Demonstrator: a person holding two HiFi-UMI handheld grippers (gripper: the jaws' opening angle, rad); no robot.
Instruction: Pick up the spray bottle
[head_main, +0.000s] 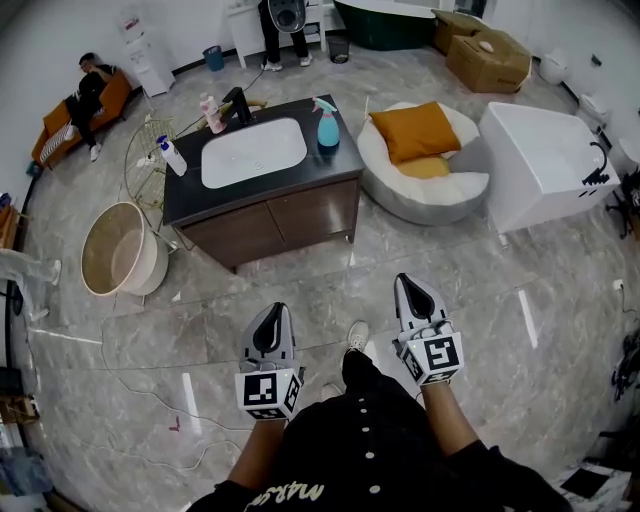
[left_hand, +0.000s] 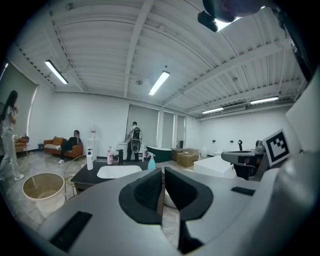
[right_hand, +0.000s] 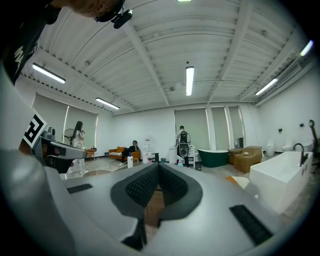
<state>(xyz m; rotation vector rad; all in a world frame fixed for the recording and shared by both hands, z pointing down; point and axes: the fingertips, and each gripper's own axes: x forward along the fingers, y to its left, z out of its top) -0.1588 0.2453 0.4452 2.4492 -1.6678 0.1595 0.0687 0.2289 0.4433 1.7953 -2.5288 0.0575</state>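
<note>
**Jaws closed, bottle on a far corner: a knock-off is the main risk**

Head view: the spray bottle (head_main: 327, 128) stands upright on the back right corner of the dark vanity surface (head_main: 262, 190), just beside the white sink (head_main: 254, 152) and close to the surface's edge. The left gripper (head_main: 271, 322) and right gripper (head_main: 412, 296) hang well apart from it, over the floor. A loose cable (head_main: 120, 372) lies on the floor to the left, and a foot could catch it on the walk in.

Left gripper view: the jaws are drawn together with only a thin slit between the pads and nothing in it. The bottle shows small, just above the jaw tips. If the jaws arrive this way, I judge they would push the tall, narrow bottle instead of straddling it, and from that corner it could topple off toward the round cushion seat (head_main: 425, 165).

Right gripper view: these jaws are also closed on nothing, tips touching. The bottle is too small here to place with confidence, so aiming from this side looks the less sure of the two.
</note>
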